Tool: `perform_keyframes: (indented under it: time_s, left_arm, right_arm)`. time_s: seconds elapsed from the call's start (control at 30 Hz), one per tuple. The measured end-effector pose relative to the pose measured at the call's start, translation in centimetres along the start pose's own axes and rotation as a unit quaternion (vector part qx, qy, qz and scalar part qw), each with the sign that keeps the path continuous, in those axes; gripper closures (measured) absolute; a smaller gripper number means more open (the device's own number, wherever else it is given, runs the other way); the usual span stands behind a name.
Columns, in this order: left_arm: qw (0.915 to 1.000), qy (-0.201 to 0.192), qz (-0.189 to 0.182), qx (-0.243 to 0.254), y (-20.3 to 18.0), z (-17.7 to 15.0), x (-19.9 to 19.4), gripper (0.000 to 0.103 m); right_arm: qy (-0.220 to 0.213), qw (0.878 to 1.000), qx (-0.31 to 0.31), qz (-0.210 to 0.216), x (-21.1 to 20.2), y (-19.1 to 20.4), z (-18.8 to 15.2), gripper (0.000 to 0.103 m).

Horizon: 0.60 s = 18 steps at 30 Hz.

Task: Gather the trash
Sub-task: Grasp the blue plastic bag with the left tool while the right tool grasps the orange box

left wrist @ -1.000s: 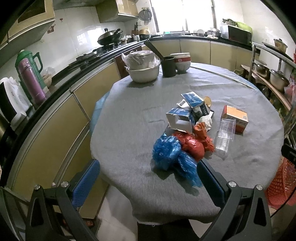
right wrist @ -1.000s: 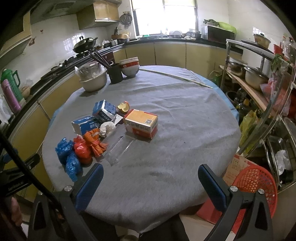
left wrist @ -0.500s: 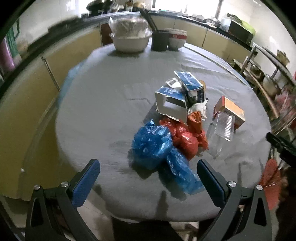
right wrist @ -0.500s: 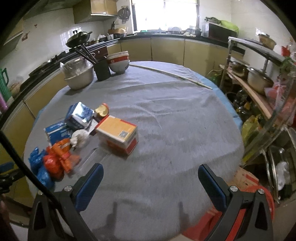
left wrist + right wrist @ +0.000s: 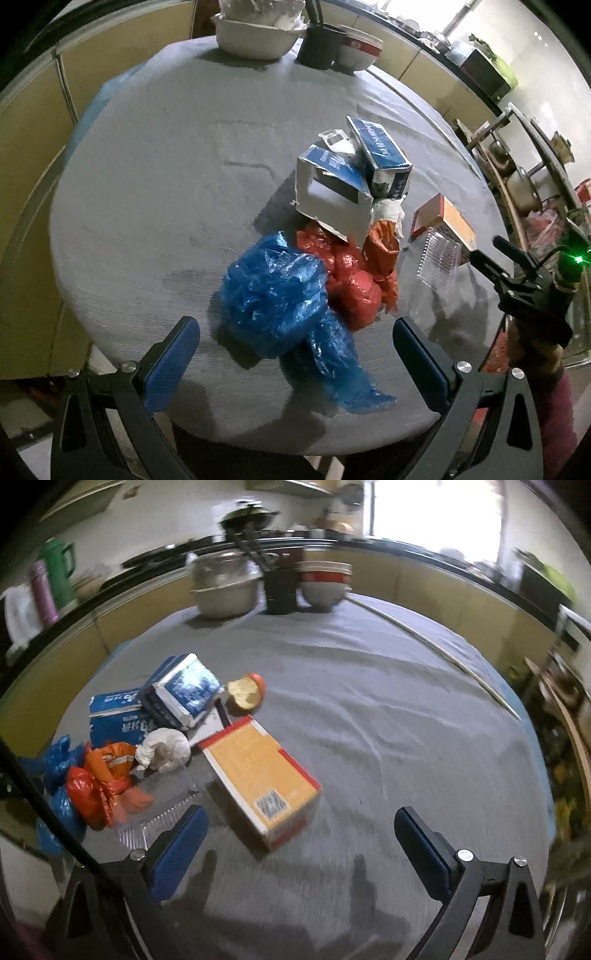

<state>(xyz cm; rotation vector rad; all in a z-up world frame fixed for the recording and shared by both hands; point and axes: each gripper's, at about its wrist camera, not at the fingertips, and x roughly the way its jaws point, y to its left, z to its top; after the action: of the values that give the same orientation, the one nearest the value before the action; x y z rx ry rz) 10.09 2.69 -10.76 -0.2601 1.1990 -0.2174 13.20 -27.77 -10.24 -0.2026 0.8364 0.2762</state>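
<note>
A heap of trash lies on the round grey-clothed table (image 5: 155, 206). In the left wrist view my open left gripper (image 5: 295, 350) hangs just above a crumpled blue plastic bag (image 5: 277, 295), which sits between its blue pads. Behind the bag lie a red bag (image 5: 351, 284), an orange wrapper (image 5: 382, 247), two blue-and-white cartons (image 5: 340, 184) and a clear plastic tray (image 5: 441, 258). In the right wrist view my open right gripper (image 5: 299, 838) hovers over the near end of an orange-and-red box (image 5: 258, 771), with a wad of white paper (image 5: 164, 749) and a fruit peel (image 5: 247, 694) beyond.
At the table's far edge stand a metal bowl (image 5: 225, 590), a dark cup (image 5: 280, 590) holding utensils and stacked bowls (image 5: 325, 583). A long thin stick (image 5: 443, 653) lies across the far right. Kitchen cabinets ring the table; a shelf rack (image 5: 517, 166) stands at right.
Both grippers have moved forward and down toward the table. The left now straddles the blue bag; the right has closed in on the orange box. Nothing has been picked up.
</note>
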Motion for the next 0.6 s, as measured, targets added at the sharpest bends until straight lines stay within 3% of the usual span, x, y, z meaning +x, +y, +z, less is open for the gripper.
perform_keyframes:
  time_s: [0.13, 0.2, 0.23, 0.27, 0.33, 0.4, 0.47, 0.6]
  left_arm:
    - [1.0, -0.001, -0.005, 0.0, 0.0, 0.6, 0.2, 0.0]
    - [1.0, -0.004, -0.005, 0.007, -0.3, 0.8, 0.2, 0.003]
    - [0.9999, -0.006, -0.006, 0.011, -0.4, 0.9, 0.3, 0.006]
    - [0.9998, -0.007, -0.009, 0.016, -0.5, 1.0, 0.4, 0.013]
    - [0.9997, -0.007, -0.001, 0.023, -0.5, 1.0, 0.7, 0.02]
    - [0.9997, -0.007, 0.002, 0.025, -0.3, 1.1, 1.0, 0.039]
    - [0.9997, -0.002, -0.003, 0.023, 0.2, 1.1, 1.4, 0.049]
    - [0.9994, -0.012, -0.016, 0.027, 0.7, 0.9, 1.1, 0.054]
  right_arm:
    - [0.004, 0.999, -0.033, 0.027, 1.2, 0.3, 1.1, 0.01]
    - [0.015, 0.998, -0.044, 0.04, 2.1, 0.6, 1.3, 0.02]
    - [0.024, 0.998, -0.045, 0.045, 2.7, 0.6, 1.4, 0.033]
    - [0.036, 0.997, -0.041, 0.057, 3.4, 0.6, 1.5, 0.038]
    - [0.037, 0.997, -0.025, 0.07, 3.8, 0.3, 1.3, 0.04]
    - [0.031, 0.997, -0.013, 0.075, 3.7, 0.1, 1.1, 0.042]
    - [0.027, 0.996, 0.002, 0.085, 3.6, 0.0, 0.9, 0.042]
    - [0.022, 0.996, 0.027, 0.083, 2.7, -0.2, 0.2, 0.042]
